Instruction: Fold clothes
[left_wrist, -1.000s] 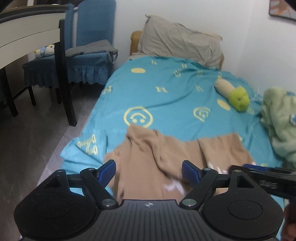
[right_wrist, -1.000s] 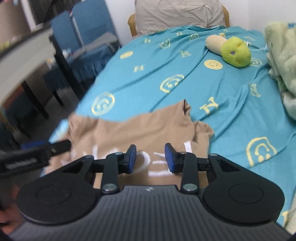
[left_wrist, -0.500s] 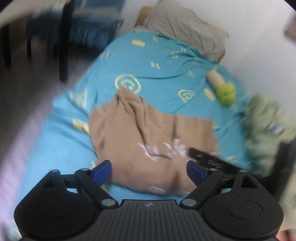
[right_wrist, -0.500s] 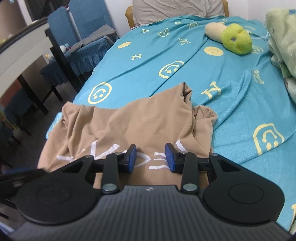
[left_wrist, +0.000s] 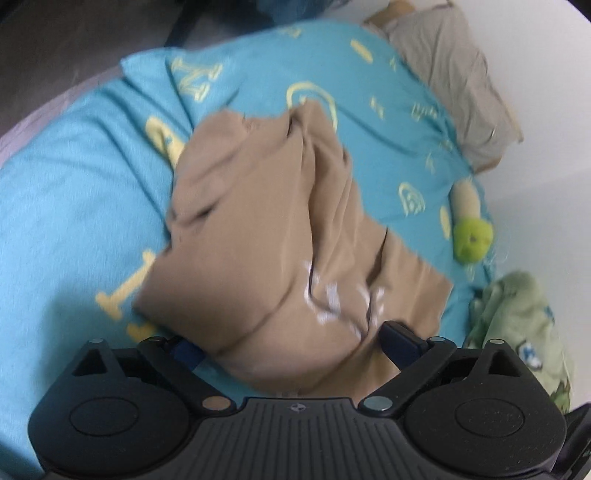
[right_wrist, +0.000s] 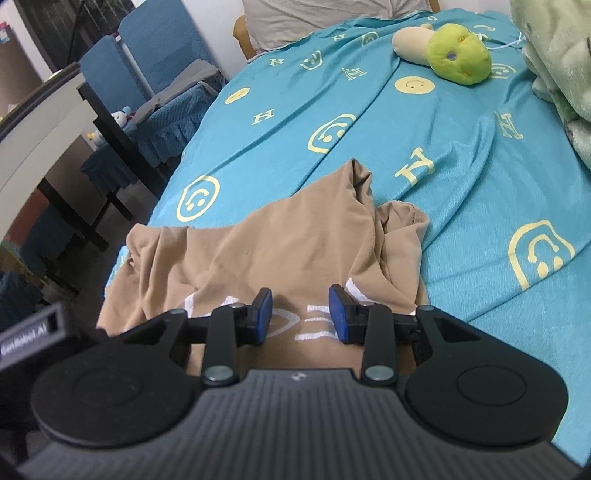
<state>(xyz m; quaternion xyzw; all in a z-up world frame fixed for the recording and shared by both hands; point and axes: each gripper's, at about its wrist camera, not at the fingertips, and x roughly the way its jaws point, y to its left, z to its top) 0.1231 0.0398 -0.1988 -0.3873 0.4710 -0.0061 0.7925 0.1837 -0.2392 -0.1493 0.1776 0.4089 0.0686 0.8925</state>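
Observation:
A tan shirt (left_wrist: 266, 229) with white lettering lies crumpled on the blue bedsheet (left_wrist: 74, 221); it also shows in the right wrist view (right_wrist: 280, 243). My left gripper (left_wrist: 291, 343) is wide open, its fingers straddling the shirt's near edge, which bulges between them. My right gripper (right_wrist: 300, 314) is open a moderate gap and empty, just above the shirt's white lettering (right_wrist: 314, 325). The left gripper's body shows at the lower left of the right wrist view (right_wrist: 29, 332).
A green and cream plush toy (right_wrist: 454, 55) lies further up the bed. A pale green blanket (left_wrist: 517, 325) is heaped at the right side. A pillow (left_wrist: 450, 74) is at the head. Blue chairs (right_wrist: 147, 74) and a table (right_wrist: 55, 122) stand left of the bed.
The left gripper has swung down and rolled over the shirt, now close to its near edge. The right gripper has moved slightly closer to the shirt. Both stay open.

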